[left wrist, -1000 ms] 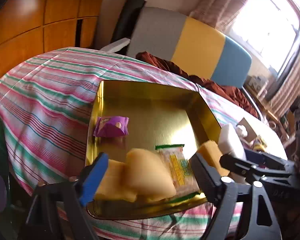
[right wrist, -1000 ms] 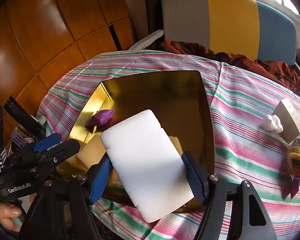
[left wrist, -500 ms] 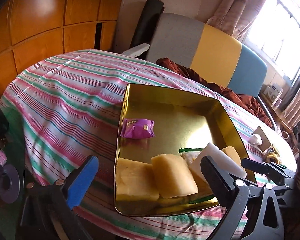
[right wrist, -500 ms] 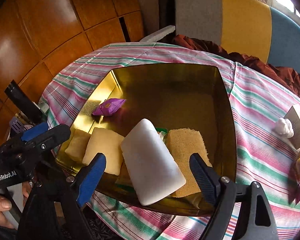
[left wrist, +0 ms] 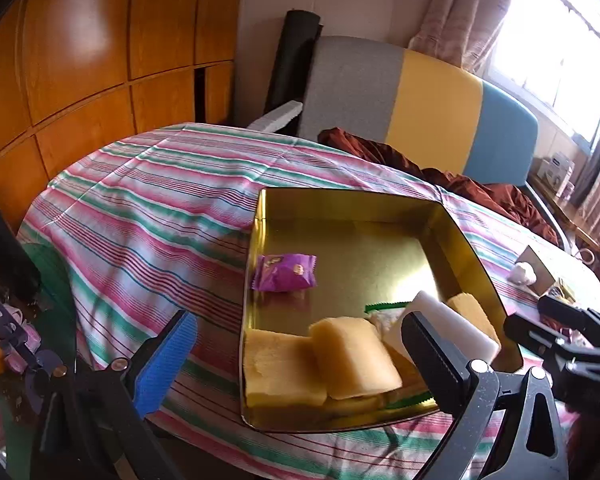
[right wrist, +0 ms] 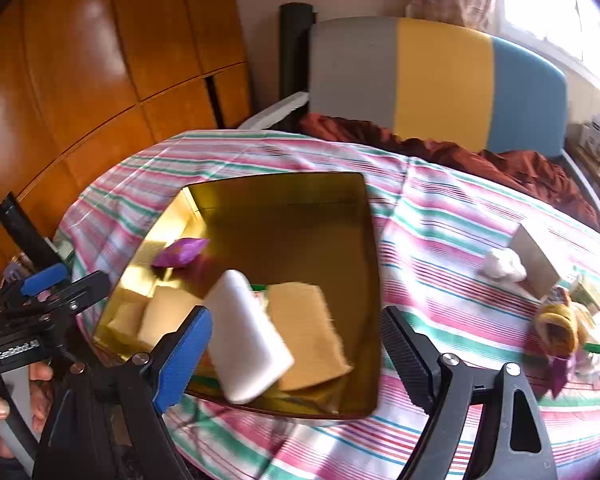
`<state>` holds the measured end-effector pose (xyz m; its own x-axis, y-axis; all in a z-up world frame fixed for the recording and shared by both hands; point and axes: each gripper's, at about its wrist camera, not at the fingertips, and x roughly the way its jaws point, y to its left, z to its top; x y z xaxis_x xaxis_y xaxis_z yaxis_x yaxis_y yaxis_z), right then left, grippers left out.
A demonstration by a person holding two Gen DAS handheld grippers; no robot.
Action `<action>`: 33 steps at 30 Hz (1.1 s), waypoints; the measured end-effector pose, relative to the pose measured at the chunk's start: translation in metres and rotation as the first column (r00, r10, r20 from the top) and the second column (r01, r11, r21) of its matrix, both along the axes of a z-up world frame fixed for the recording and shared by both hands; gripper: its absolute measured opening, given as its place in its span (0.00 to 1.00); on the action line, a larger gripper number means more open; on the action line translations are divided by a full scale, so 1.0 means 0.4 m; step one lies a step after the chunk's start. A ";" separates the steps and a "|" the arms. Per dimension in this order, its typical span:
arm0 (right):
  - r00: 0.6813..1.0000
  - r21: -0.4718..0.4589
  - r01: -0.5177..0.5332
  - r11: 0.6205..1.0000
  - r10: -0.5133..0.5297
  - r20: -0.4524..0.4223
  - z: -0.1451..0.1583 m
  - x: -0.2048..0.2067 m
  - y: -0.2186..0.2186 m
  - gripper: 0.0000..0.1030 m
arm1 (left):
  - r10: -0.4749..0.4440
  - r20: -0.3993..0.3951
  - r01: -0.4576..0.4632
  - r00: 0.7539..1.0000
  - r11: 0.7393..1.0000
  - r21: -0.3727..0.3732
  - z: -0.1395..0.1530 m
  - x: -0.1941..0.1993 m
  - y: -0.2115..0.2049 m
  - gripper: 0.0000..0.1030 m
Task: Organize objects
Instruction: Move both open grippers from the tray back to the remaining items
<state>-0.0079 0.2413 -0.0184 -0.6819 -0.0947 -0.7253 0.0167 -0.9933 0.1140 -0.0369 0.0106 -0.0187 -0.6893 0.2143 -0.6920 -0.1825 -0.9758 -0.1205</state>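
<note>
Both grippers, left gripper (left wrist: 296,354) and right gripper (right wrist: 296,340), have just opened wide and hold nothing. Ahead of them, sponges (left wrist: 354,356) crowd the gold tin (left wrist: 456,232); the white block (right wrist: 246,336) leans tilted and may slide.

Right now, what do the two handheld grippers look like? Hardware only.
Both match. The left gripper and right gripper have black plastic frames with triangular cut-outs and silver screws. Each has one finger with a blue ribbed pad and one with a black ribbed pad. The left gripper's body carries white "GenRobot.AI" lettering. No cables or sleeves visible.
</note>
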 end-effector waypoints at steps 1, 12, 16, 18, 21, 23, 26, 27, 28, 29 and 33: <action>1.000 0.004 0.012 1.000 -0.012 0.000 0.001 0.004 0.012 0.85 | -0.004 0.002 0.004 1.000 1.000 0.000 0.000 0.002 0.004 1.00; 0.981 0.031 0.193 0.981 -0.194 0.025 -0.015 0.043 0.213 0.85 | -0.074 -0.038 0.072 0.996 0.996 -0.056 0.023 0.027 0.068 1.00; 0.963 0.060 0.266 0.962 -0.268 0.027 -0.011 0.058 0.300 0.85 | -0.118 -0.056 0.115 0.991 0.992 -0.060 0.041 0.030 0.098 1.00; 0.951 0.065 0.306 0.950 -0.308 0.022 -0.005 0.068 0.352 0.85 | -0.153 -0.063 0.151 0.986 0.988 -0.036 0.053 0.029 0.114 1.00; 0.923 0.107 0.383 0.918 -0.385 0.003 0.013 0.088 0.437 0.85 | -0.204 -0.040 0.204 0.978 0.979 0.010 0.062 0.018 0.143 1.00; 0.895 0.109 0.444 0.890 -0.445 -0.012 0.023 0.106 0.511 0.85 | -0.232 -0.025 0.232 0.973 0.972 0.033 0.068 0.012 0.168 1.00; 0.825 0.090 0.565 0.820 -0.564 -0.036 0.017 0.137 0.627 0.85 | -0.285 -0.007 0.285 0.958 0.956 0.065 0.080 0.009 0.222 1.00; 0.792 0.077 0.610 0.789 -0.610 -0.033 0.006 0.151 0.666 0.85 | -0.300 -0.006 0.299 0.954 0.951 0.072 0.085 0.012 0.238 1.00; 0.757 0.055 0.653 0.756 -0.652 -0.026 -0.008 0.167 0.703 0.85 | -0.320 -0.007 0.319 0.947 0.945 0.076 0.090 0.014 0.258 1.00; 0.718 0.020 0.696 0.718 -0.696 -0.016 -0.024 0.186 0.737 0.85 | -0.347 -0.006 0.347 0.938 0.935 0.072 0.095 0.016 0.289 1.00; 0.613 -0.152 0.787 0.598 -0.787 0.076 -0.062 0.240 0.836 0.85 | -0.435 0.012 0.434 0.900 0.900 0.043 0.101 0.021 0.395 1.00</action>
<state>0.0880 0.5757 -0.0434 -0.5464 0.3688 -0.7520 -0.7627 -0.5900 0.2648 -0.0286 0.1686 0.0218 -0.5074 0.5159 -0.6903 -0.5844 -0.7946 -0.1643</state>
